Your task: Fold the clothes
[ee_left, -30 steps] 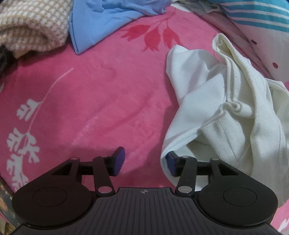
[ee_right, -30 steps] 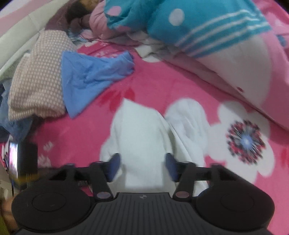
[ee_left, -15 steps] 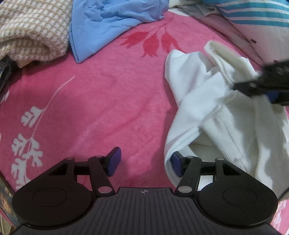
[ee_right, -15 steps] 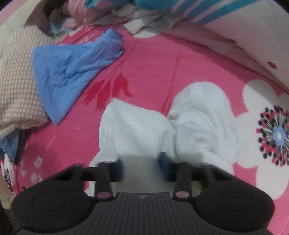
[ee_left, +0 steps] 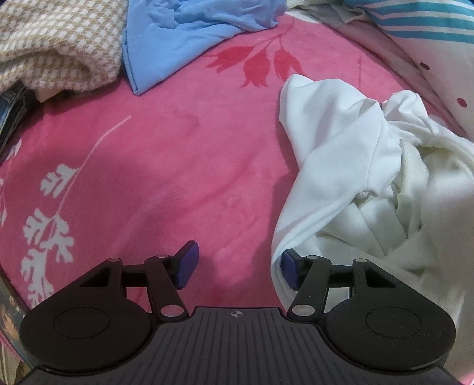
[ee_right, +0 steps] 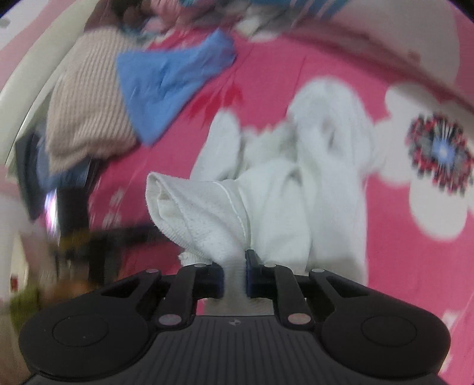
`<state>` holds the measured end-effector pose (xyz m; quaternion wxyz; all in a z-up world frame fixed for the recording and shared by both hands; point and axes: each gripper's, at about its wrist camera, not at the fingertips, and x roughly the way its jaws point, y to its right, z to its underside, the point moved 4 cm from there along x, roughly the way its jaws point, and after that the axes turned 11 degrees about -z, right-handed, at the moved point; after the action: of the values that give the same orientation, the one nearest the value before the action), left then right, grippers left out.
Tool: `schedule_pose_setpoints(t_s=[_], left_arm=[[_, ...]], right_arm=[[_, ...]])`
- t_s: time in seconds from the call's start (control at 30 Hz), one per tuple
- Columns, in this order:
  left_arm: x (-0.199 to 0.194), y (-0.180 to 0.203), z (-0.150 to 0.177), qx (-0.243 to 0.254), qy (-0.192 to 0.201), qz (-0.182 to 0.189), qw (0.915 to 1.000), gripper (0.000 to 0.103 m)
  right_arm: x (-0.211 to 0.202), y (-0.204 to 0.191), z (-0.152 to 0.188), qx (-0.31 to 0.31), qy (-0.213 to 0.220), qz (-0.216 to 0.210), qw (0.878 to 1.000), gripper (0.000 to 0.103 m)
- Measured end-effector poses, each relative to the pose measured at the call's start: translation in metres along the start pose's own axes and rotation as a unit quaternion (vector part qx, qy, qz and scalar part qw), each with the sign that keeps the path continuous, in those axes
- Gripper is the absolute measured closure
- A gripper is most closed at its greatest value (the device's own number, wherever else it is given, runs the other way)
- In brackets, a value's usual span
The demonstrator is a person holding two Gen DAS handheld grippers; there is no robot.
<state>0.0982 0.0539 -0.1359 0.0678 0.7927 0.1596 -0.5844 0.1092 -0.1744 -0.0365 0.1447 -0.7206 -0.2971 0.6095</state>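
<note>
The right gripper (ee_right: 234, 274) is clamped on a bunched ribbed edge of the crumpled white knit garment (ee_right: 296, 183), which rises from low centre of the right wrist view and trails up to a heap on the pink floral fleece blanket (ee_right: 400, 266). The left gripper (ee_left: 237, 266) stands with its fingers wide apart and nothing between them, its right pad just touching the garment's near edge (ee_left: 340, 165) at lower right of the left wrist view. To do this lift well, I judge the held hem should rise steadily until the cloth hangs free, while the empty gripper takes a matching edge or corner so the piece can be spread flat (a bunched grip like this tends to carry hidden layers, so a shake may help). The garment is tangled on itself, with soft folds that could drag. At upper left of both views lie a rumpled blue cloth (ee_left: 189, 38) and a beige checked knit (ee_left: 59, 44), near enough to crowd a spread; a striped turquoise pillow or quilt (ee_left: 420, 20) borders the upper right.
</note>
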Motion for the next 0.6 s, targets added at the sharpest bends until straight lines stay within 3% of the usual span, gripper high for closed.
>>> schedule_pose_setpoints(t_s=[0.33, 0.53, 0.6], left_arm=[[-0.004, 0.007, 0.009, 0.012, -0.011, 0.004, 0.9999, 0.045], [-0.011, 0.010, 0.016, 0.013, -0.013, 0.009, 0.9998, 0.044], [-0.015, 0.009, 0.017, 0.011, -0.014, 0.013, 0.9998, 0.044]], right_arm=[[0.021, 0.012, 0.089, 0.016, -0.106, 0.027, 0.994, 0.089], [0.041, 0.036, 0.099, 0.035, -0.118, 0.063, 0.990, 0.088], [0.045, 0.036, 0.095, 0.037, -0.120, 0.069, 0.990, 0.082]])
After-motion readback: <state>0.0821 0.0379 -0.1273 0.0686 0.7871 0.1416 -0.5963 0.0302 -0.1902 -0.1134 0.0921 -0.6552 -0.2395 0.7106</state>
